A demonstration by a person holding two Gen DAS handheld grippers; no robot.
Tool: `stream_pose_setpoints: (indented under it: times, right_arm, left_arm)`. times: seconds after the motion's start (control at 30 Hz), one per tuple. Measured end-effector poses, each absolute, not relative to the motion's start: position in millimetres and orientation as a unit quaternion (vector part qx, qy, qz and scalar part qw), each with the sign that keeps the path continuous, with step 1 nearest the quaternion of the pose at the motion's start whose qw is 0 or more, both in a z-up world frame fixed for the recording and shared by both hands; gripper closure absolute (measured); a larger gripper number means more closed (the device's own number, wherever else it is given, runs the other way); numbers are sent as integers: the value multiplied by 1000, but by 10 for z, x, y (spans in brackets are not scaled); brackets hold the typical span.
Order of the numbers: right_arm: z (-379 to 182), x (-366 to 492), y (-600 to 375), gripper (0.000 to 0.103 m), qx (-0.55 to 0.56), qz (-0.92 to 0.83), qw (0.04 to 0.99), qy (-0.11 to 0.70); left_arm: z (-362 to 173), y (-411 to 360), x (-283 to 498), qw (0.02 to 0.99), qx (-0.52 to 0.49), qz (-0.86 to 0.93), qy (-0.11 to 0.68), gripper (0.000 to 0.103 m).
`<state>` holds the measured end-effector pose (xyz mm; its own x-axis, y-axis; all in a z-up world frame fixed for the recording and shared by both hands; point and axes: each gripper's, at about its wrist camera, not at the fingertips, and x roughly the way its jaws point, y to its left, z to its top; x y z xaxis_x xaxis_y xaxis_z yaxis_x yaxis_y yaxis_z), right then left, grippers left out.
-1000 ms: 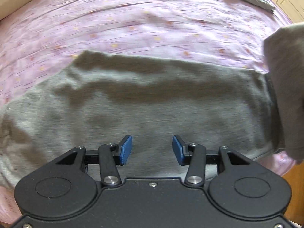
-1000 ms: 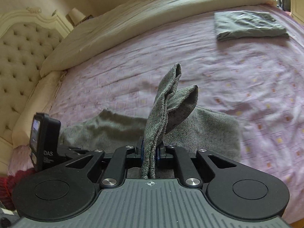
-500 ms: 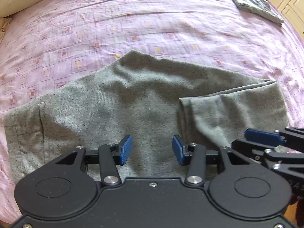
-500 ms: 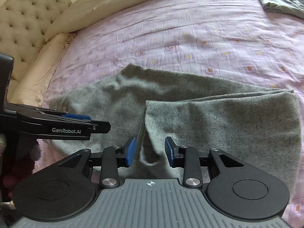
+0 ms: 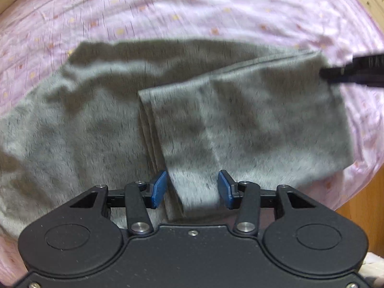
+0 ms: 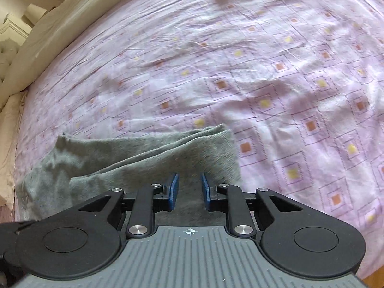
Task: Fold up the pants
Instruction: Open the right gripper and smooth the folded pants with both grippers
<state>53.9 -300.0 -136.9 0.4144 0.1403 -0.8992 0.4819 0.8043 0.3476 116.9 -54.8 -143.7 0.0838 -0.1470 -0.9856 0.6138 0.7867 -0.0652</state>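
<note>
Right claw [image 6: 189, 189] above pants [image 6: 134, 158]

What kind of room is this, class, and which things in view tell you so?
Most likely a bedroom: grey pants lie on a bed's pink patterned sheet, with a cream duvet and a tufted headboard at one end.

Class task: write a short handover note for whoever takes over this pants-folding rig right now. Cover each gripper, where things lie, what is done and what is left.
Left gripper: open, empty, above the flap's edge.
Right gripper: closing, nothing pinched, above the fold end.
Grey pants: flat on the pink bedsheet, leg end folded over as a flap.
Done: first fold.
Left: probably another fold, then tidy.
</note>
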Motion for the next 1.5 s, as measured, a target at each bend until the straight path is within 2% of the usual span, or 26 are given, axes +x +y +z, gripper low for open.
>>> stream_pose_setpoints:
  times: [0.13,0.43,0.63,0.97,1.5]
  right_arm:
    - [-1526,658,-3179,82,298,-96,776,548]
    - [-1308,273,-2918,82,249,15,786,566]
    - [-1657,-7,-2730,82,226,32,745,627]
    - [-1271,142,-2474,82,211,50,787,577]
    - [-1169,1051,-1090,82,210,81,798,559]
  left_arm:
    - [-1553,-478,1139,712,191,-222,638,45]
    - [-1135,-89,1199,755,127,-157,624,47]
    - [-1117,364,1129,757,80,-80,644,47]
    - [-1042,1173,1122,768,37,0,639,47]
    - [-1146,2137,1929,783,51,-34,619,45]
